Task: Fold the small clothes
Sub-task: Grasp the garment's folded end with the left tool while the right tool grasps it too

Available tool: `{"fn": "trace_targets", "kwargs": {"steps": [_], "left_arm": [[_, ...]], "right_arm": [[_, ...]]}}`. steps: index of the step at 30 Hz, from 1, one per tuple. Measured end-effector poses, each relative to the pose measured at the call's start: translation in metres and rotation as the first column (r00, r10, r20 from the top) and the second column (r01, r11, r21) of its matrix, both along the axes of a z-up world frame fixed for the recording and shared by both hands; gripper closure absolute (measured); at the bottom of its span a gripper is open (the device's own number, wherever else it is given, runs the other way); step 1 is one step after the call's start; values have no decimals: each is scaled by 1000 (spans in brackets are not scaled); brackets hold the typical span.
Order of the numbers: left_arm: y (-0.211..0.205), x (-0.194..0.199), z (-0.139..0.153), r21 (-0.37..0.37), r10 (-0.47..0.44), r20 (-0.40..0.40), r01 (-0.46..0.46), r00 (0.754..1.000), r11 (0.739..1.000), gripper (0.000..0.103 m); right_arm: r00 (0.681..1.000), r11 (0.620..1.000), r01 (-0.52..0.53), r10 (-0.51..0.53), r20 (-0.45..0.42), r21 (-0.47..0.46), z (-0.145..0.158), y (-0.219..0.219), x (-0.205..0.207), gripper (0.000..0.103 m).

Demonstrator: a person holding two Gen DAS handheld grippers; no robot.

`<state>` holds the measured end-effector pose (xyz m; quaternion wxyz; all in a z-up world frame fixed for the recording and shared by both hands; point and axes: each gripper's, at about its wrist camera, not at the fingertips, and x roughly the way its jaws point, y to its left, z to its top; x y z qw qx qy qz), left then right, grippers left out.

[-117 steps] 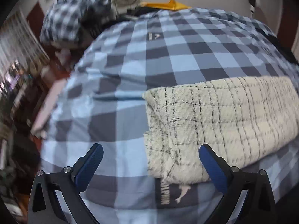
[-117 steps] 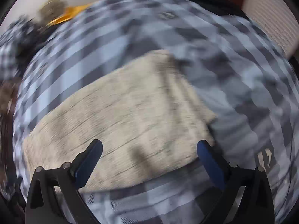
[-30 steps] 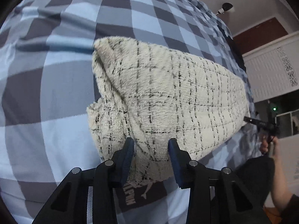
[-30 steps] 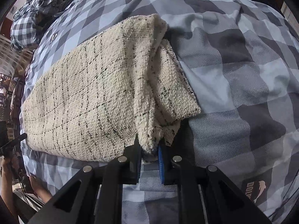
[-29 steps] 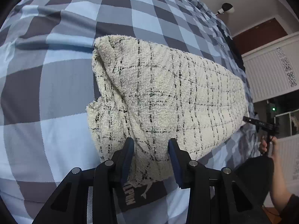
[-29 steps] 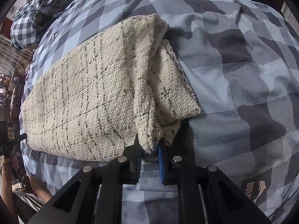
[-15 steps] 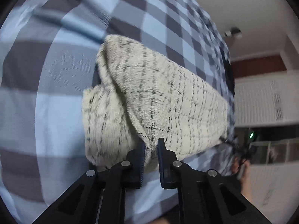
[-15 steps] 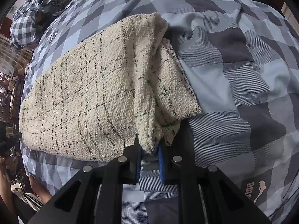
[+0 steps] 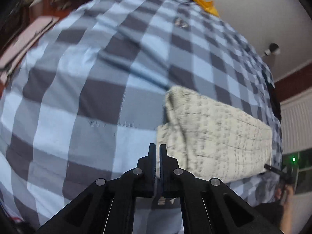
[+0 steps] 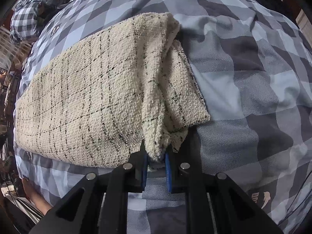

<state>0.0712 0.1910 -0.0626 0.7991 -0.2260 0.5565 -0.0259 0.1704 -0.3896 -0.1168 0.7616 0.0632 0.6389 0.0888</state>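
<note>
Nubby cream checked cloth [image 10: 93,89], folded

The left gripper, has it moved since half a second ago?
Yes. The left gripper has swung off the cream cloth, which now sits to its right, with bare checked bedcover ahead. Its jaws look shut on nothing.

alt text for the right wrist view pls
The right tongs pinch the near corner of a cream tweed garment with black check lines, folded into a long band. It lies on a blue and grey checked bedspread, with its right end bunched in loose layers.
</note>
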Motion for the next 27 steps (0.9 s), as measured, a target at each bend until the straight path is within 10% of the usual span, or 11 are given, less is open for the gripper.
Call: {"fn": "trace_targets", "kwargs": {"steps": [10,27], "left_arm": [[-65,4,-27,66,-385,-95,391,918,918,101],[-57,-2,-18,-79,-394,-44,390,918,918,100]], "right_arm": [[1000,1000,-6,6,-4,-9,0,3,0,92],[1000,1000,-10,9,-14,-10,-1,5,1,92]]}}
